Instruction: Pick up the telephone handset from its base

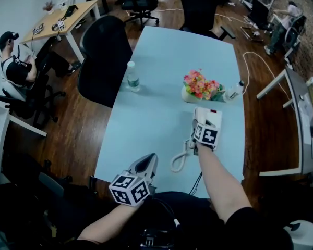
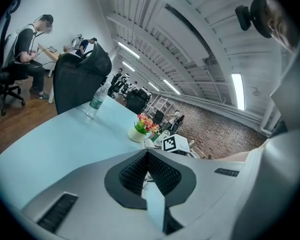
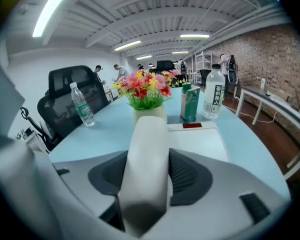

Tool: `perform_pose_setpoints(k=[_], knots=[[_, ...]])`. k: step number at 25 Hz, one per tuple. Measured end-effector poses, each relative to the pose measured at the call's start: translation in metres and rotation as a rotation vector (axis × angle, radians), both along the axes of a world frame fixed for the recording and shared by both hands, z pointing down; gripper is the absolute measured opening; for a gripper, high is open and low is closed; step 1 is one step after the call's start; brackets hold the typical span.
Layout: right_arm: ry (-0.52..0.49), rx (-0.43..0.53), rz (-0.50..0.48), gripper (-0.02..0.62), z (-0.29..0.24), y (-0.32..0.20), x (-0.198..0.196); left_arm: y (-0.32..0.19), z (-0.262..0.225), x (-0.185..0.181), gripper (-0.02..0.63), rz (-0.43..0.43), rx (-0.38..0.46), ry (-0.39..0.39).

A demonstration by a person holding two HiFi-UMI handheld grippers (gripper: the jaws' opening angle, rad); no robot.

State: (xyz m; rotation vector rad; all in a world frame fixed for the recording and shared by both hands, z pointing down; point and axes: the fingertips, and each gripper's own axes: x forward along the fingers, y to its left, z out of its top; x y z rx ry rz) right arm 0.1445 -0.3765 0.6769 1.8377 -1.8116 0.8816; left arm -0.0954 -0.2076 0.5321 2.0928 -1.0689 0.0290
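The white telephone base (image 1: 211, 117) sits on the pale blue table (image 1: 156, 113) in front of a flower pot. Its white handset (image 3: 145, 154) runs lengthwise between the jaws of my right gripper (image 3: 149, 153), whose pads press on both its sides. In the head view my right gripper (image 1: 197, 123) is over the left side of the base, and the coiled cord (image 1: 179, 159) trails towards the near edge. I cannot tell whether the handset has left the cradle. My left gripper (image 1: 147, 160) hovers at the table's near edge, shut and empty; its pads meet in the left gripper view (image 2: 147, 154).
A pot of flowers (image 1: 200, 86) stands just beyond the base (image 3: 197, 139), with a green carton (image 3: 190, 102) and a clear bottle (image 3: 214, 96) beside it. A water bottle (image 1: 132, 77) stands at the left edge by a black chair (image 1: 104, 56). A person sits at a desk at the far left.
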Motion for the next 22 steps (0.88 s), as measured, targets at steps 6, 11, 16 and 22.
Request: perform_pose_setpoints(k=[6,11,16,22], knots=[[-0.151,0.124,-0.018,0.247,-0.044,0.014,-0.002,0.004,-0.004,0.016,-0.009,0.046,0.012,-0.005],[-0.321,0.246,-0.074,0.247,-0.105,0.054,-0.009,0.007,-0.007,0.038,-0.009,0.098,0.025,-0.009],[-0.458,0.364,-0.169,0.248,-0.170,0.108,-0.017,0.012,-0.009,0.069,-0.009,0.169,0.036,-0.012],[-0.560,0.471,-0.235,0.247,-0.221,0.169,-0.016,0.018,-0.012,0.091,-0.009,0.216,0.038,-0.025]])
